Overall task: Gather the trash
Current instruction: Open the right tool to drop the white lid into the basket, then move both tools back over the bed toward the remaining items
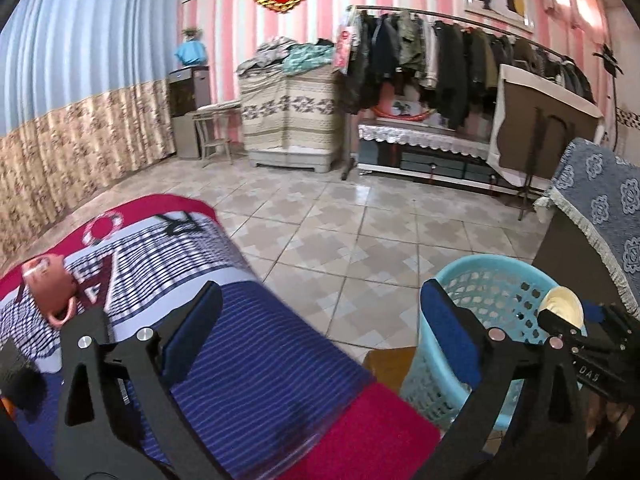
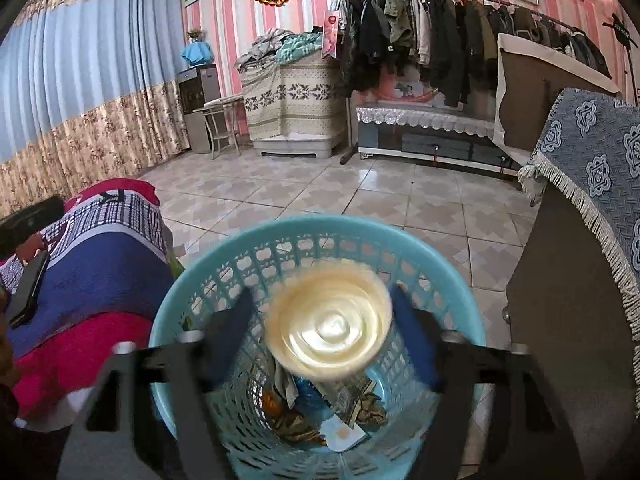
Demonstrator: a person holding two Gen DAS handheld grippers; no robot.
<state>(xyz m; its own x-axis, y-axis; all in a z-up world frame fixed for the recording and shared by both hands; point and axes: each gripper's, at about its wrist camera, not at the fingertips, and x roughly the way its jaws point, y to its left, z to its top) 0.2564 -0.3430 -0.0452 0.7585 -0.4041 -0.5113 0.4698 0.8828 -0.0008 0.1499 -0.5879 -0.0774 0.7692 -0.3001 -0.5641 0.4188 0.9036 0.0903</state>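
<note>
Dropping paper cup (image 2: 330, 322) into blue basket (image 2: 192, 280): cup blurred between right gripper (image 2: 320, 332) fingers, spread, pads seemingly clear; hold centred above rim till cup falls. Left gripper (image 1: 320, 336) wide apart, empty, over bedspread (image 1: 248, 344)

Clothes rack (image 1: 460, 60) packed with dark coats at one o'clock, blue curtain (image 1: 80, 60) at ten, pink mug (image 1: 50, 288) on the striped blanket (image 1: 248, 352) at eight.

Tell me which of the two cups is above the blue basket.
The cream cup, between the right gripper's open fingers over the basket. The pink cup lies apart on the bed cover.
</note>
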